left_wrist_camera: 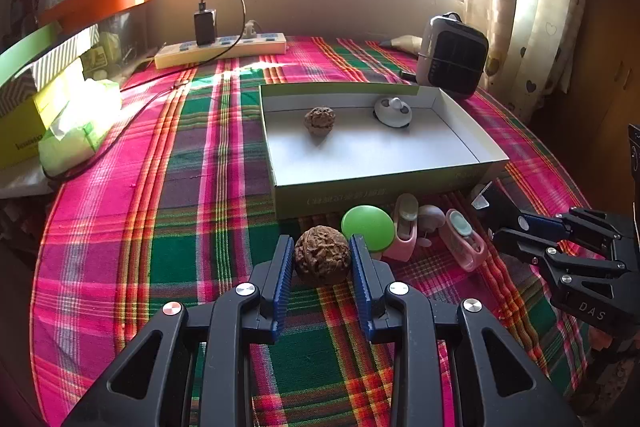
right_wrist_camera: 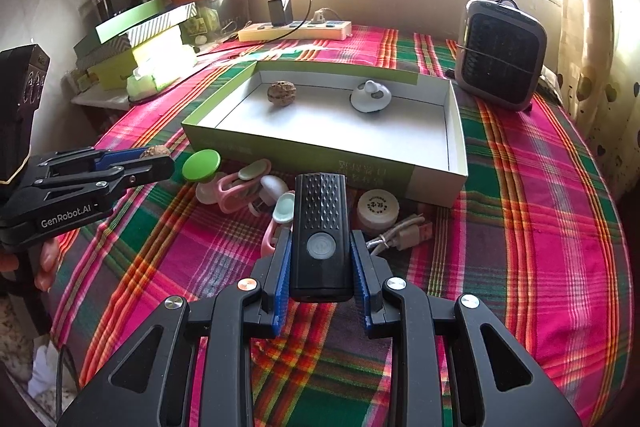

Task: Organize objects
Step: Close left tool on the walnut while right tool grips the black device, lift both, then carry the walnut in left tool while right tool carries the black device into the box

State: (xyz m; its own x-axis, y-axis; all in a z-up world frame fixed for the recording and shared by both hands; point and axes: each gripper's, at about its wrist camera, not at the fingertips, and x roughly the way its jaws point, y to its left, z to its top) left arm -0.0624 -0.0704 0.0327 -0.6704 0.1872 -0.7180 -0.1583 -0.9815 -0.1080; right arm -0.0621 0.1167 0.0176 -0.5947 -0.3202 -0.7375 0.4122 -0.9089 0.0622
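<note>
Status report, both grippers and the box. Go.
Left gripper shut on walnut. Right gripper shut on black flashlight. Box open, holding a second walnut and a white gadget. Path clear.

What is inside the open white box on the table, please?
Inside the box lie a walnut and a white round gadget, apart from each other. The near wall hides a strip of the floor.

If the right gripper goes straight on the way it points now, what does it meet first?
Probably the near wall of the open box. The right gripper holds a black flashlight, whose tip points at that wall. Depth is unclear.
</note>
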